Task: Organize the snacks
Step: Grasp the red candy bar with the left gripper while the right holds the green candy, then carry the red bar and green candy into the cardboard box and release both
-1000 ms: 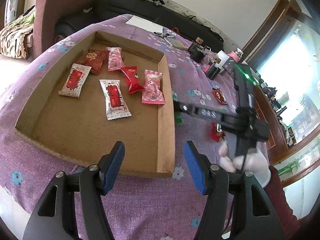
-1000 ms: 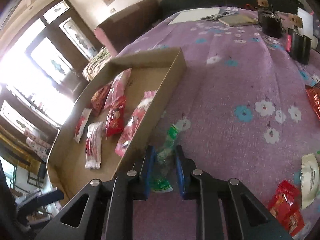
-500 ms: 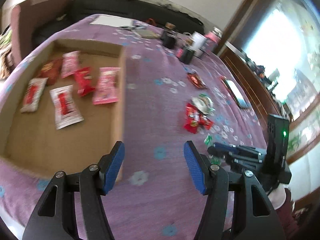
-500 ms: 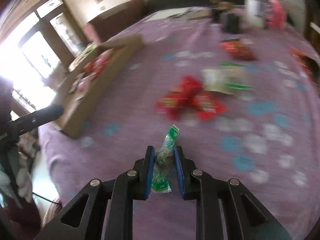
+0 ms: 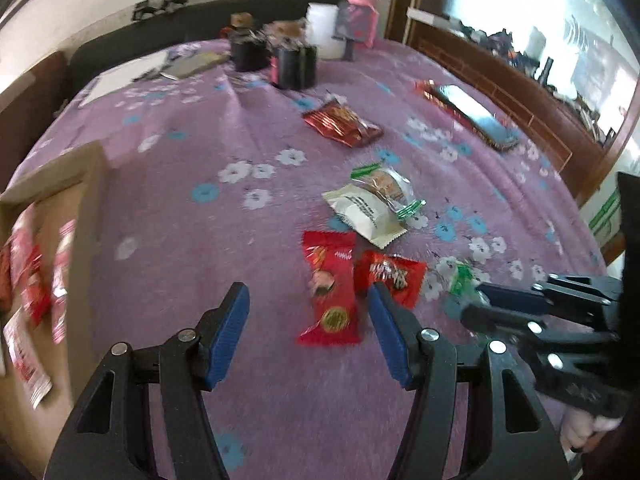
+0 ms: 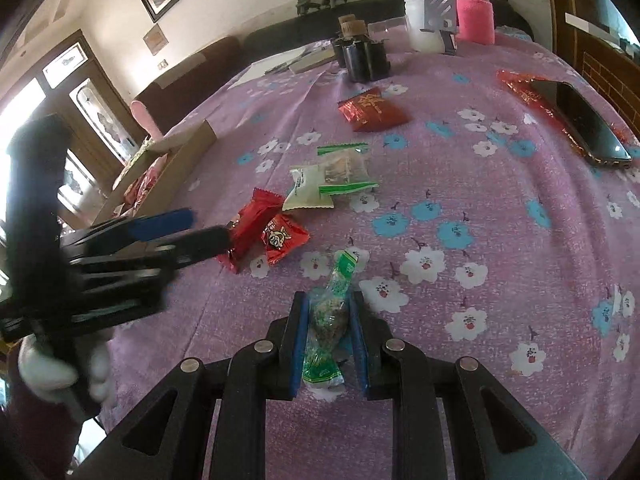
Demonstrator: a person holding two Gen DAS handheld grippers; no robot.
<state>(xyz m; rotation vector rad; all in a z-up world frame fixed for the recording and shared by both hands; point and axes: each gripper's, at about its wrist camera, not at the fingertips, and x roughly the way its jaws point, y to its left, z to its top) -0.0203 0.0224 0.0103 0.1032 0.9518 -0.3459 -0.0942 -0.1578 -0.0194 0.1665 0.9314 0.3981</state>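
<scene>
Currently a green-ended clear snack packet (image 6: 329, 320) is clamped between the blue pads of the right gripper (image 6: 328, 344), held above the purple flowered cloth (image 6: 500, 184) toward its near edge. The left gripper (image 5: 308, 332) is seen with its jaws apart and nothing between them, poised over a long red packet (image 5: 332, 284) that lies beside a smaller red packet (image 5: 390, 274). Just beyond these 2, a white packet (image 5: 362, 214) and a clear green-striped packet (image 5: 386, 186) are found overlapping near the middle of the cloth. A darker red pouch (image 5: 340, 124) is placed farther back. At the left edge a cardboard tray (image 5: 86, 184) is seen holding several red and pink packets, blurred so their count cannot be told. A phone (image 6: 580, 124) lies near the right edge
</scene>
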